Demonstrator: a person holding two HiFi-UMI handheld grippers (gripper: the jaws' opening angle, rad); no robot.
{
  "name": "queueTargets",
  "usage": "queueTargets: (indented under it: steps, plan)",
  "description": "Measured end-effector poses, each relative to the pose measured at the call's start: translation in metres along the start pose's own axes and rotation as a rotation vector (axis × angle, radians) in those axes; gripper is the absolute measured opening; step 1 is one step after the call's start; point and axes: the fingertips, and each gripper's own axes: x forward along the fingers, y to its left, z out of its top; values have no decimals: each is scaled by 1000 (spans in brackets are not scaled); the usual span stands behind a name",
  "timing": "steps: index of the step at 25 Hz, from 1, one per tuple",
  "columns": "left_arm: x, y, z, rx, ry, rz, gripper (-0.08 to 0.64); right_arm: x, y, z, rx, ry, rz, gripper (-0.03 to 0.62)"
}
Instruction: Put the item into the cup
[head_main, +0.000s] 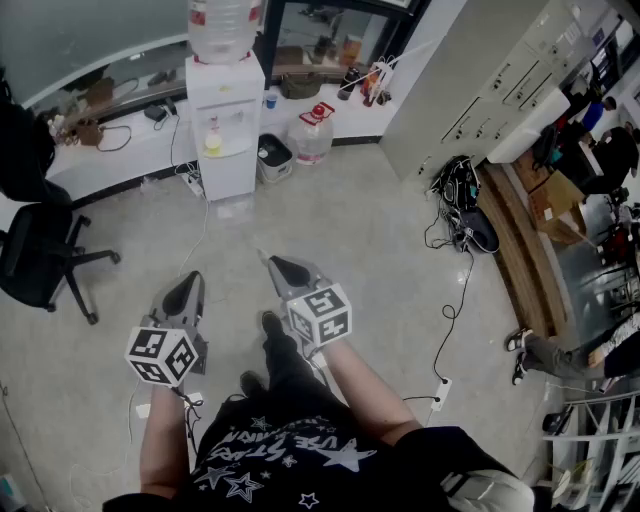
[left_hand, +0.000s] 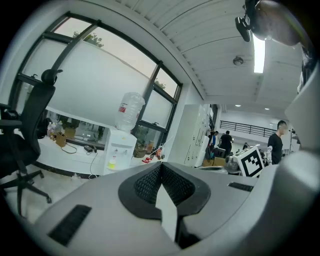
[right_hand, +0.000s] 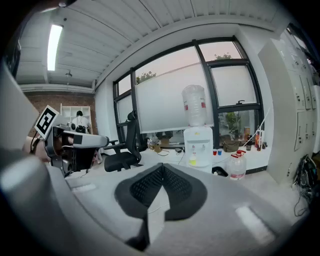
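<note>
— How are my grippers sitting?

— Your left gripper (head_main: 191, 278) and your right gripper (head_main: 270, 261) are side by side in front of your waist, both pointing forward over the grey floor (head_main: 350, 230). Each has its fingers pressed fully together, pads touching, with nothing between them.

— What's right around me?

— Your shoes (head_main: 268, 322) show just below the right gripper. A white power strip (head_main: 440, 392) lies on the floor to your right. Its cord runs away from you toward a dark heap of cables (head_main: 460, 185) at the foot of the cabinets (head_main: 480, 90).

— And further out?

— A water cooler (head_main: 226, 110) stands ahead against the window counter, with a big bottle (head_main: 311, 133) on the floor near its right side. A black office chair (head_main: 40, 255) sits well off to your left.

— Where are the cup and the item?

— I cannot tell; none of your views shows either one.
</note>
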Motion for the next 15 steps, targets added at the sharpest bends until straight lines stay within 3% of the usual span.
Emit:
queueTargets:
  steps: [15]
  plan:
    - [-19, 15, -16, -35, 30, 26, 8, 4, 30, -11, 1, 31, 13, 0]
